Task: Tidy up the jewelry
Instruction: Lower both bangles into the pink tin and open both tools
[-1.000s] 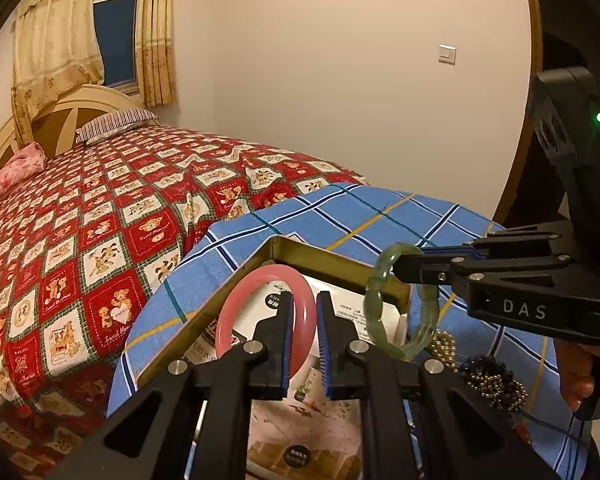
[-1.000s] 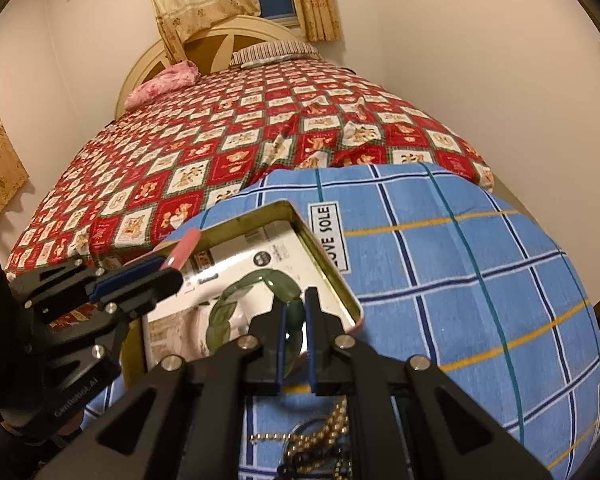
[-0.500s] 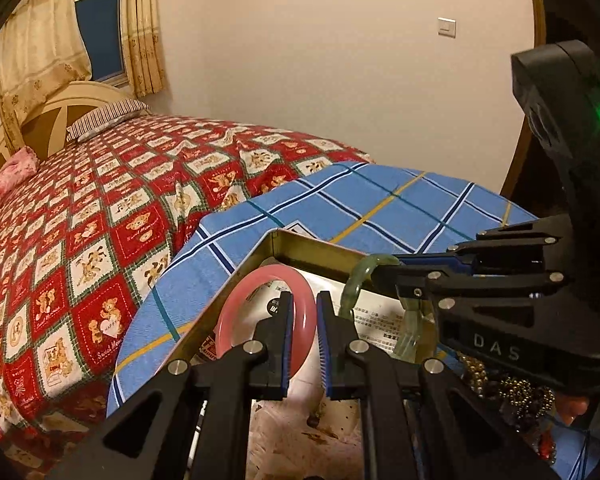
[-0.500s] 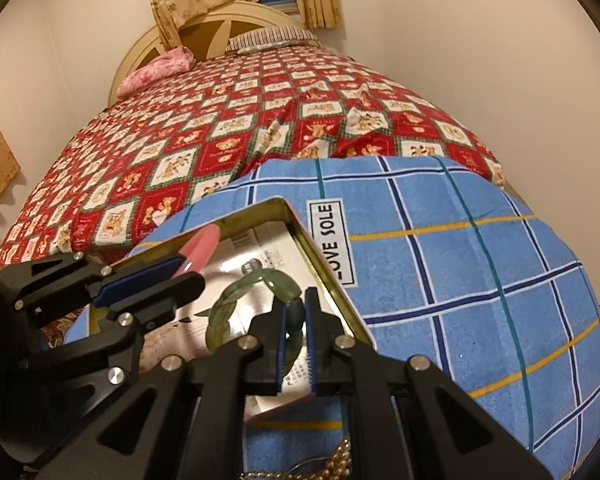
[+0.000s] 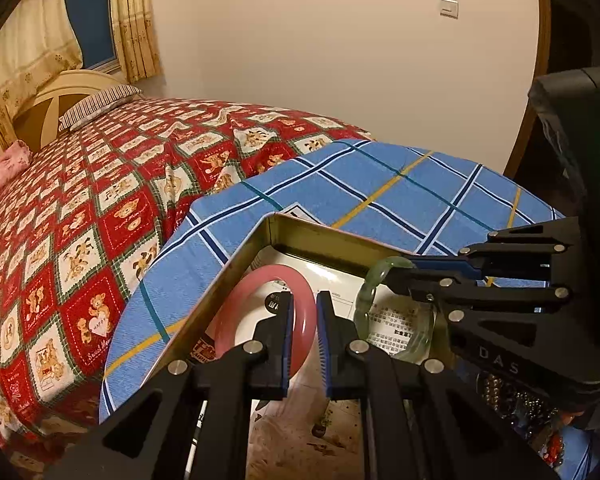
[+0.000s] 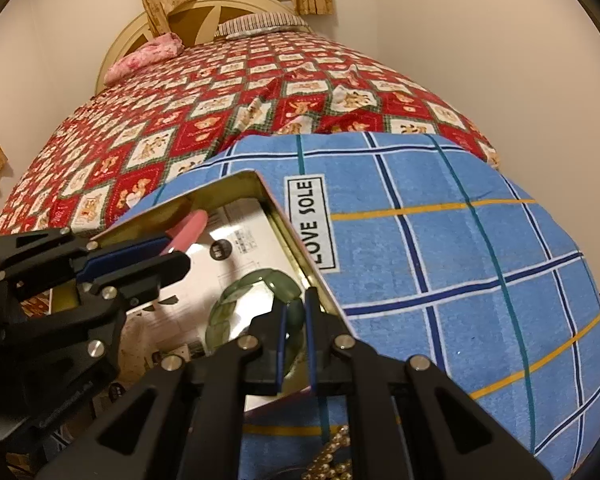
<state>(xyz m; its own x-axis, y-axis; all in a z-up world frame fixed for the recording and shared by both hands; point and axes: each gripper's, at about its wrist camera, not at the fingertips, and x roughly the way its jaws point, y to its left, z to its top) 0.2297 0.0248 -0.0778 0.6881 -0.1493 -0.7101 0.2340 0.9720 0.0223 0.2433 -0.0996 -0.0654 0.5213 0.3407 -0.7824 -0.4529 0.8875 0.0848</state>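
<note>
While you are gripping the pink bangle (image 5: 236,316) in the left gripper (image 5: 303,344) and the green bangle (image 6: 256,292) in the right gripper (image 6: 294,340) over the tin (image 5: 320,236), releasing high is risking a crack.

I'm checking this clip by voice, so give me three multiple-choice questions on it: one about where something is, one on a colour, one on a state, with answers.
1. Where is the pink bangle?
A. Over the gold tin
B. On the pillow
C. On the floor

2. What colour is the bangle in the right gripper?
A. Red
B. Green
C. White

3. How is the left gripper?
A. Wide open, empty
B. Out of view
C. Shut on the pink bangle

Answers: 1 A, it hangs inside the tin's walls. 2 B, the green bangle shows between the fingers. 3 C, both pads press its rim.
</note>
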